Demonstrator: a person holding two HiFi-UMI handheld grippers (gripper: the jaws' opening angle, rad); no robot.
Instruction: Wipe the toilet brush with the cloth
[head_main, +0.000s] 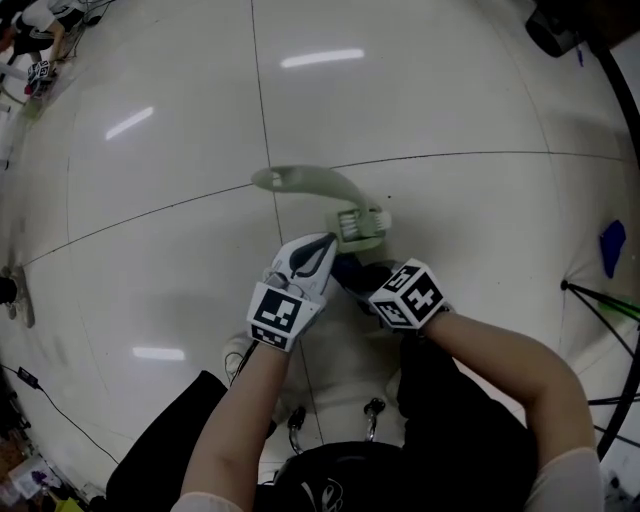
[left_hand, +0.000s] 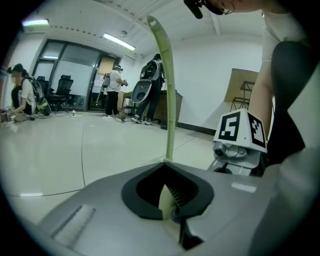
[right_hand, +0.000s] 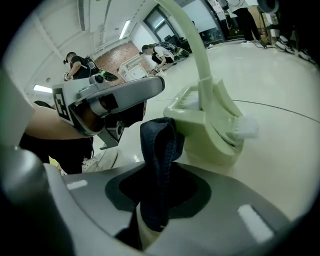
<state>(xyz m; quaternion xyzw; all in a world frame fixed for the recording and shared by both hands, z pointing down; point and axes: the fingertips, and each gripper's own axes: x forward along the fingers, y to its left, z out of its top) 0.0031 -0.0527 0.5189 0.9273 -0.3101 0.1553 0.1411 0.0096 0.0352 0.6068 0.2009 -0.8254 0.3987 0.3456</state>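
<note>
Right fingers (right_hand: 145, 237) around cloth (right_hand: 157, 165) by brush (right_hand: 215, 125)

Your left gripper (head_main: 322, 247) had a pale grey shell, with a black collar (left_hand: 131, 192) round its mouth; your right gripper (head_main: 352, 272) was built alike. The left cube (head_main: 277, 313) and right cube (head_main: 410, 293) were white, printed with black square markers. You wore pale short sleeves (head_main: 575, 478), black trousers (head_main: 170, 445) and light shoes (head_main: 238, 352).
</note>
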